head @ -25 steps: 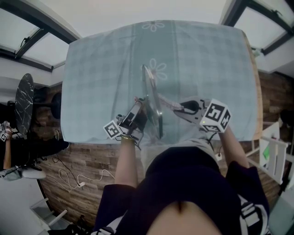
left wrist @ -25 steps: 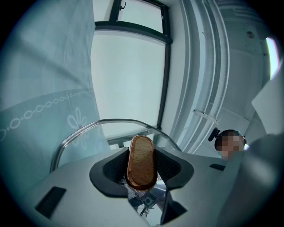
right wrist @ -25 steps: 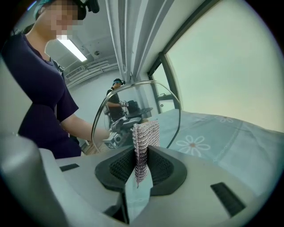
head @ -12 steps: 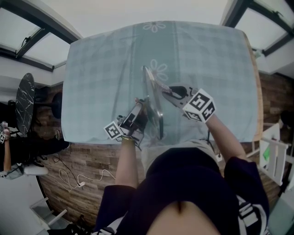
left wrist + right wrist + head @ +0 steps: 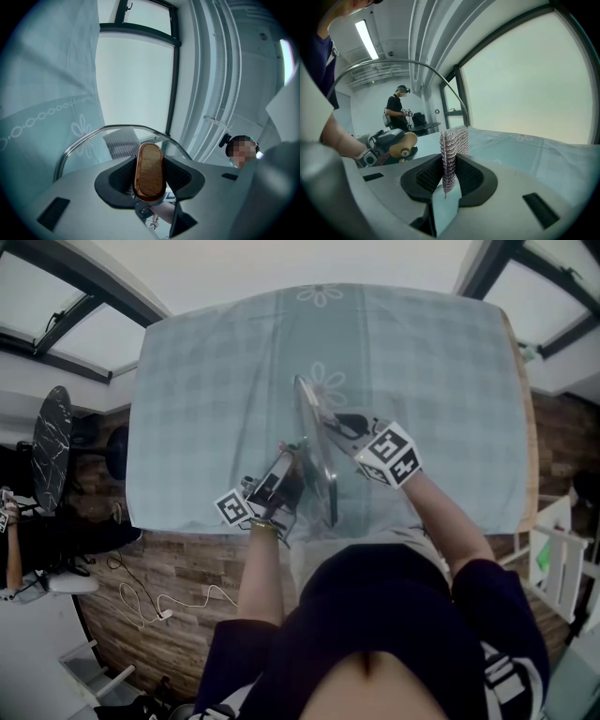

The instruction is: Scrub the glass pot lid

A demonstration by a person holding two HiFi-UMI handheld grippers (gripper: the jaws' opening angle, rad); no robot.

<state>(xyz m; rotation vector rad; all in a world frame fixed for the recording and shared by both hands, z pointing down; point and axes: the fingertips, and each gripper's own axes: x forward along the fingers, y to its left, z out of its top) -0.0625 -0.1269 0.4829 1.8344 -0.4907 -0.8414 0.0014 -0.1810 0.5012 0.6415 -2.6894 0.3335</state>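
Glass pot lid [image 5: 317,451], round and steel-rimmed, stands on edge between the two tools. The left gripper [image 5: 292,460] is clamped on its oval wooden knob [image 5: 150,169]. The right gripper [image 5: 333,423] pinches a silver mesh scrubbing cloth [image 5: 452,145] at the opposite face. Firm, overlapping strokes should work best, braced by the knob grip.

Lid [image 5: 307,418] stands on edge on the tablecloth [image 5: 206,381], between the two grippers. Left gripper [image 5: 292,465] is on one face, with the knob [image 5: 149,169] clamped between its jaws and the pane straight ahead of it. Right gripper [image 5: 330,422] is on the opposite face. The scrub pad [image 5: 453,143] is pinched between its jaws and sticks out past the tips toward the glass; can't tell if it touches. From the right gripper, the knob sits ahead-left, beyond the pane. Person [image 5: 396,112] is far ahead-left, behind the lid.
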